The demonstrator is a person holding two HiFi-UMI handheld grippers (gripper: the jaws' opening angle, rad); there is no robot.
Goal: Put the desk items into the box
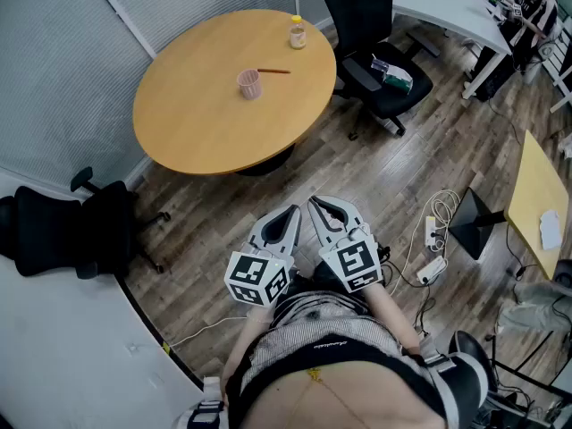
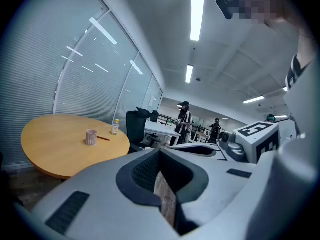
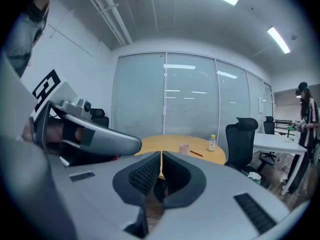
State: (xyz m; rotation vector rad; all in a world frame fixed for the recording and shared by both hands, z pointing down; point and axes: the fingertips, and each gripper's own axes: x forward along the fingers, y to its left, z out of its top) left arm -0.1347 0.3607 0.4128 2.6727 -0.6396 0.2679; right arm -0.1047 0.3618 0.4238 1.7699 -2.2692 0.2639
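A round wooden table (image 1: 206,123) stands ahead with a pink cup (image 1: 249,84), a red pen (image 1: 274,71) beside it and a small yellow-capped bottle (image 1: 297,33) at its far edge. No box shows in any view. Both grippers hang close to the person's body, well short of the table. The left gripper (image 1: 292,211) is shut and holds nothing; the right gripper (image 1: 315,204) is shut and empty too. The left gripper view has the cup (image 2: 91,136), pen (image 2: 103,138) and bottle (image 2: 115,127) far off. The right gripper view has the cup (image 3: 184,148) and bottle (image 3: 212,143) beyond its tips (image 3: 161,156).
A black office chair (image 1: 375,43) sits behind the table and another (image 1: 63,231) at the left. Cables and a power strip (image 1: 432,268) lie on the wood floor at the right. White desks (image 1: 456,12) and people (image 2: 184,121) are further back.
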